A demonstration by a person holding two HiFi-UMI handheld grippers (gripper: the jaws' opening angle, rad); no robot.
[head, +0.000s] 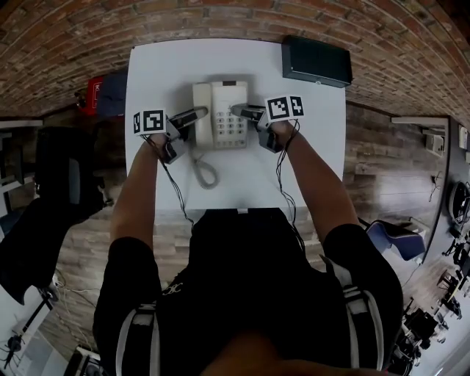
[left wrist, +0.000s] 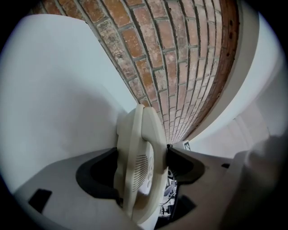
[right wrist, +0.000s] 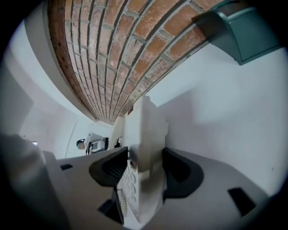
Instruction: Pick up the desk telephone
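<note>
The cream desk telephone [head: 220, 114] lies flat on the white table [head: 308, 147], handset on its left side, its coiled cord [head: 205, 172] trailing toward me. My left gripper [head: 192, 116] straddles the handset side. In the left gripper view the telephone [left wrist: 141, 170] fills the gap between the wide-spread jaws, and I see no squeeze from the pads [left wrist: 96, 177]. My right gripper [head: 244, 111] is on the keypad side. In the right gripper view its pads [right wrist: 177, 173] press the telephone's [right wrist: 144, 148] right edge from both faces.
A dark green box [head: 316, 61] sits at the table's far right corner and appears as the green box [right wrist: 243, 31] in the right gripper view. A brick wall [head: 220, 18] runs behind the table. A red item [head: 94, 95] stands left of the table, by dark chairs.
</note>
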